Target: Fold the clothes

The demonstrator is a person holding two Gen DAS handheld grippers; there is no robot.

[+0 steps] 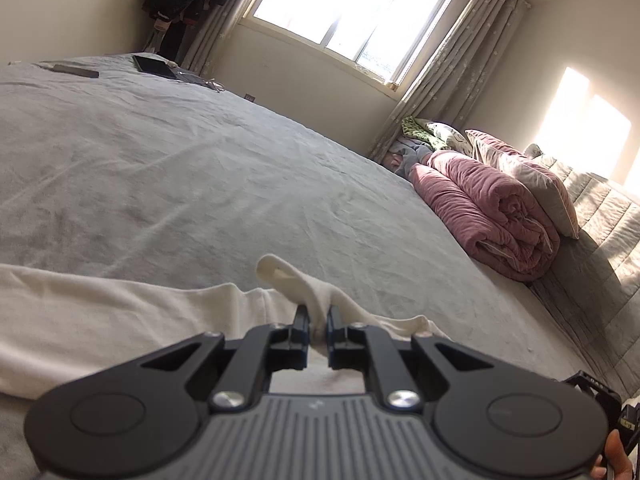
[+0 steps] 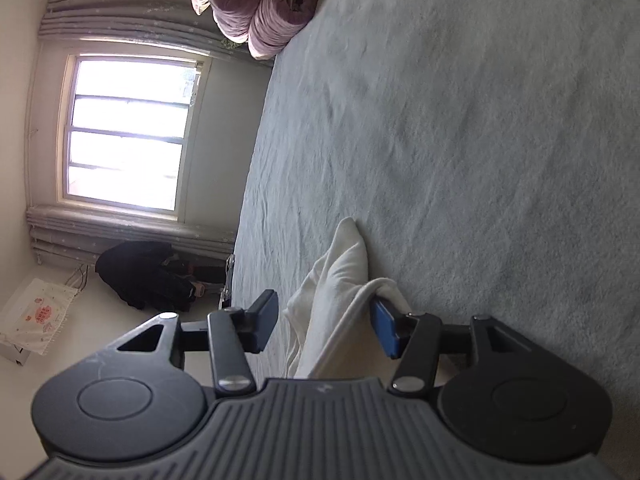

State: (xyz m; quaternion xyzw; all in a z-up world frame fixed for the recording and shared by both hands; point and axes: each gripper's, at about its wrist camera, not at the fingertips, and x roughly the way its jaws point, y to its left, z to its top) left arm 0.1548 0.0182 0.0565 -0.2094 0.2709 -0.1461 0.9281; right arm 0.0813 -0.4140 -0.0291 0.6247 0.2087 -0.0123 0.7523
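**Left jaws pinched on the cream garment, right jaws spread around its edge**

On my left wrist view, the left gripper (image 1: 318,314) has its jaws drawn nearly together, with a bunched fold of the cream garment (image 1: 120,320) squeezed between them. A rounded tip of that fabric pokes up and forward past the fingertips. The rest of the garment spreads to the left across the lower part of the view, lying flat on the grey bedspread (image 1: 180,168), with a second strip trailing off to the right just beyond the jaws.

On my right wrist view, the right gripper (image 2: 324,320) has its jaws wide apart. A ridge of the cream garment (image 2: 340,280) rises through the gap between them. The blue-padded finger (image 2: 385,330) on the right side has cloth draped over its tip; the other finger stands clear of the fabric, over the bed's edge. I cannot tell whether the padded finger is pressing the cloth or only lying under it.

Further out, the bedspread (image 2: 460,140) is wrinkled and fills most of both views. A rolled pink quilt (image 1: 492,216) sits at the far side of the bed with a pillow (image 1: 532,184) leaning on it. A dark tablet (image 1: 154,66) lies near the bed's far corner. Behind it all is a bright window (image 1: 352,8) flanked by curtains (image 1: 452,76). A fingertip shows at the lower right corner of the left view.
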